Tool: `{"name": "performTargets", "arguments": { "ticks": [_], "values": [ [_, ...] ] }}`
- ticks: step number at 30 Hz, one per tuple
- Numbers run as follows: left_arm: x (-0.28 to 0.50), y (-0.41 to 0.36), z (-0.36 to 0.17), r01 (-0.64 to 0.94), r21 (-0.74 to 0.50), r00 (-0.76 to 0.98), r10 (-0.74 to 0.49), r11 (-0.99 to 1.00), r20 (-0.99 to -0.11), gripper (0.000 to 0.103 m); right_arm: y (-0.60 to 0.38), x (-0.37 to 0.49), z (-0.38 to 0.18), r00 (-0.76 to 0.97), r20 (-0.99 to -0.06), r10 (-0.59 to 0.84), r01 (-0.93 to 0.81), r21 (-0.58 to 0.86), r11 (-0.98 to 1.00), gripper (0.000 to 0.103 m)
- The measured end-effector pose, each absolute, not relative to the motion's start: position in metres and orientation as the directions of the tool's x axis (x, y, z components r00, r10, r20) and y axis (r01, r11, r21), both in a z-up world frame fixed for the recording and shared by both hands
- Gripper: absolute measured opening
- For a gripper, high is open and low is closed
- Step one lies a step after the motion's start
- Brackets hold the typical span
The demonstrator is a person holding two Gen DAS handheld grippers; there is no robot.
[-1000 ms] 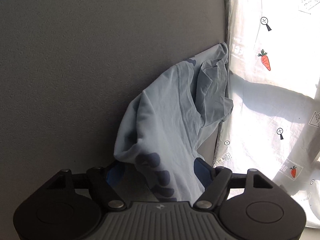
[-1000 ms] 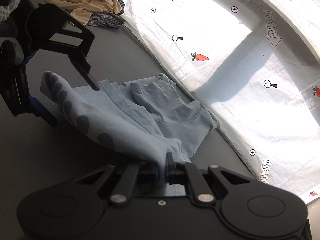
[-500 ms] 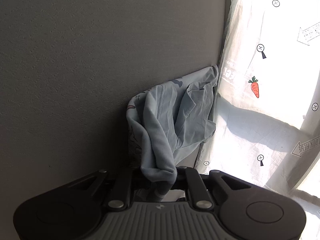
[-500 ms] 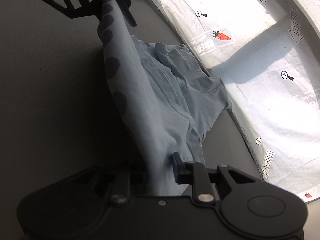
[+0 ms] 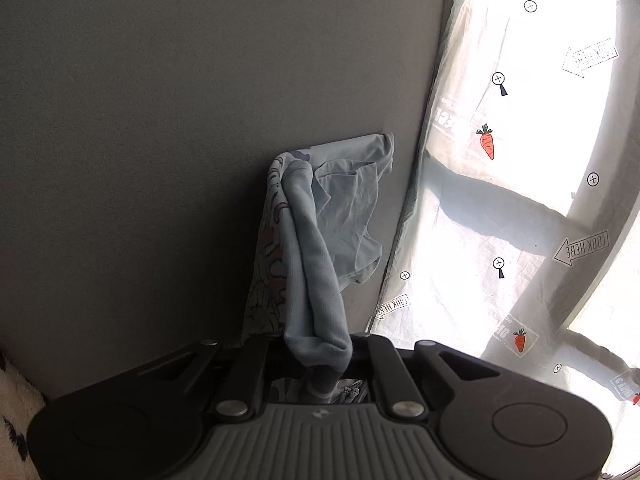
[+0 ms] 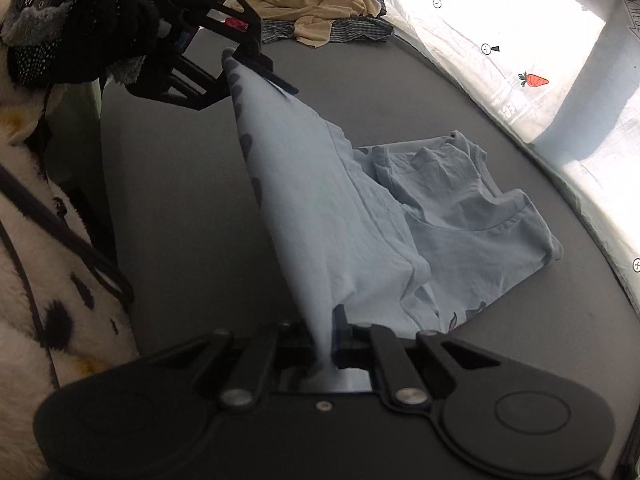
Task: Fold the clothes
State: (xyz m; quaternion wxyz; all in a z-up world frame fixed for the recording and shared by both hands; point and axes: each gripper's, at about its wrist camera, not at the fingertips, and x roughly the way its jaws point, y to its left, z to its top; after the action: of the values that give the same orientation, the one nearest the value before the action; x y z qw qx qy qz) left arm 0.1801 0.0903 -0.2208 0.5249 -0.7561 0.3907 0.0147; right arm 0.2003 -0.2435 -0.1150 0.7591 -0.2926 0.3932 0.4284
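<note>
On the grey tabletop (image 6: 192, 200), a pale blue T-shirt (image 6: 460, 216) lay partly crumpled, its far portion resting on the surface near the white printed sheet (image 6: 520, 40) along the edge, its near portion lifted off. One edge of the shirt, marked with dark blue spots, ran taut between the two grippers, presumably to draw it straight so the garment could be spread flat before folding. The right gripper (image 6: 326, 336) was closing, fingers all but together, with a bunch of the fabric pinched between them. The left gripper (image 6: 256, 68), held by a hand in a dark glove (image 6: 92, 28), was closing too, clamped on the opposite corner; in its own wrist view the left gripper (image 5: 320, 356) showed a thick wad of cloth wedged between its fingers, printed side hanging below. The lifted part sagged from that stretched edge toward the heap, so the shirt looked only half freed; folding proper likely not begun. Further off, at the far end of the tabletop, a pile of tan and striped clothes (image 6: 320, 12) waited. A fleecy spotted sleeve (image 6: 48, 264) showed at the left.
</note>
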Motion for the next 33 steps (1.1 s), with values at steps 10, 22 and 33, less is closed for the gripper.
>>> {"name": "performTargets", "arguments": {
  "ticks": [10,22,33],
  "values": [
    [0.249,0.072,-0.199,-0.625,-0.732,0.686,-0.638,-0.271,-0.349,0.017,-0.281,0.289,-0.065,0.329,-0.827,0.456,-0.818,-0.009,0.575,0.007],
    [0.393,0.094,-0.124,-0.450,-0.884,0.703,-0.559,0.129,-0.439,0.095,-0.310,0.464,-0.026,0.758,-0.603,0.248,-0.352,-0.058,0.934,0.059],
    [0.372,0.039,-0.184,-0.202,-0.342,0.449,-0.223,0.918,-0.865,0.095,-0.321,0.415,-0.164,0.557,-0.773,0.303,-0.210,0.222,0.952,0.083]
  ]
}}
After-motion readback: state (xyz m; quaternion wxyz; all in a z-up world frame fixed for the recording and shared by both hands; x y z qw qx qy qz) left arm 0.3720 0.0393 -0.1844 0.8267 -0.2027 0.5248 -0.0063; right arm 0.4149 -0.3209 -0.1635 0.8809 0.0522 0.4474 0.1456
